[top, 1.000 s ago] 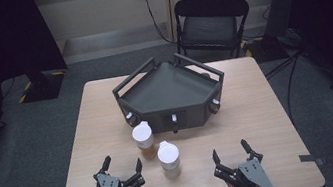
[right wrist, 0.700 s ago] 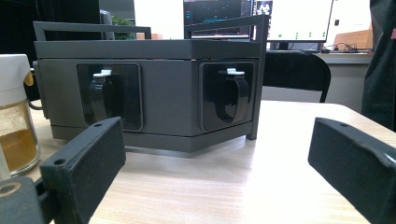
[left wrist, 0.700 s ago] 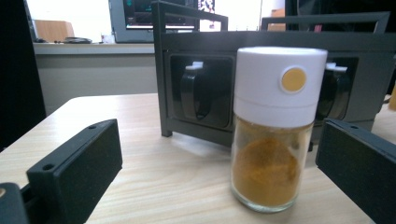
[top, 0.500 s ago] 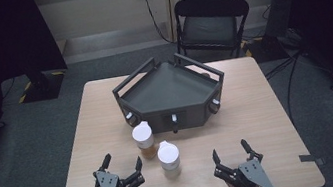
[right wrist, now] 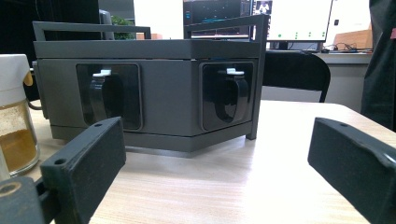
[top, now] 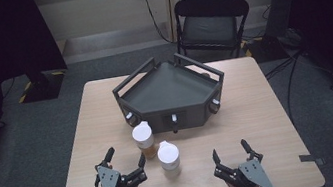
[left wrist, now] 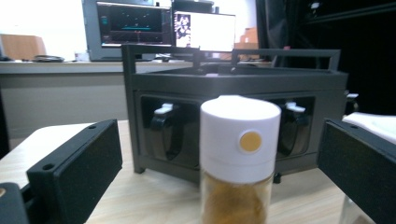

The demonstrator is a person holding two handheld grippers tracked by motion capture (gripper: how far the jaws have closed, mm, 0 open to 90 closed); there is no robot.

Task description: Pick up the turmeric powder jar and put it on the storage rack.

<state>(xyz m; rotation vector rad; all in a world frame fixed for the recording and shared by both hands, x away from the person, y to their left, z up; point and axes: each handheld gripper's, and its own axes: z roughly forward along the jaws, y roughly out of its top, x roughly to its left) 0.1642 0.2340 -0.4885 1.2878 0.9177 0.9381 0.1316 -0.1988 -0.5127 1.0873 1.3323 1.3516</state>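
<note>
Two white-capped spice jars stand on the wooden table (top: 268, 108) in front of a dark grey angular rack (top: 169, 93). The farther jar (top: 143, 138) holds amber powder; the nearer jar (top: 168, 155) stands just right of it. My left gripper (top: 126, 155) rests open at the table's front left, aimed at the jars. In the left gripper view one jar (left wrist: 240, 140) stands centred between the spread jaws, a little ahead of them. My right gripper (top: 229, 150) is open at the front right, facing the rack (right wrist: 144, 88), with nothing between its fingers.
A black folding chair (top: 211, 23) stands behind the table. The rack's front faces carry recessed black handles (right wrist: 231, 95). A jar (right wrist: 14, 116) sits at the left edge of the right gripper view. Bare tabletop lies between my right gripper and the rack.
</note>
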